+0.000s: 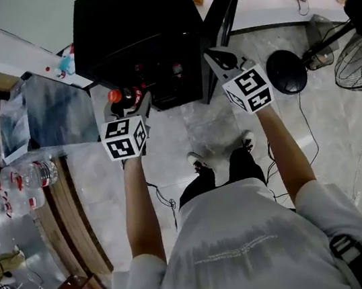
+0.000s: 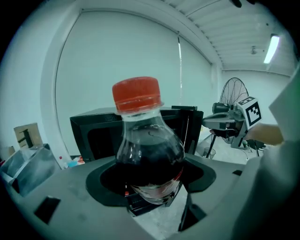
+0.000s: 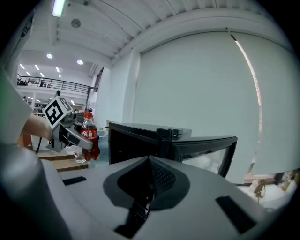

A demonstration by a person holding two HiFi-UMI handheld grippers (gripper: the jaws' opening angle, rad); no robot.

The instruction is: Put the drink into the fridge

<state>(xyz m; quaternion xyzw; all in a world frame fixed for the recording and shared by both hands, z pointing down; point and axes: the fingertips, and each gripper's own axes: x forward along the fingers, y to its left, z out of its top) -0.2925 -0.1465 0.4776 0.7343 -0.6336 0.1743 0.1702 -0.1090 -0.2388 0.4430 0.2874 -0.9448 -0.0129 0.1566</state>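
Observation:
A cola bottle [image 2: 147, 159] with a red cap [image 1: 115, 95] and dark drink stands upright between the jaws of my left gripper [image 1: 135, 107], which is shut on it. The black fridge [image 1: 140, 38] is right ahead of it, its door [image 1: 224, 11] swung open to the right. The same bottle [image 3: 89, 136] shows in the right gripper view, held in front of the fridge's [image 3: 140, 140] open mouth. My right gripper [image 1: 217, 60] is shut with nothing in it, its tips near the edge of the open door [image 3: 206, 150].
A glass-topped case [image 1: 44, 118] stands left of the fridge. Water bottles [image 1: 26, 177] lie on wooden shelving at the left. A black fan [image 1: 358, 61] and a round stand base [image 1: 286, 70] are on the floor at the right. My feet [image 1: 223, 154] are just behind the grippers.

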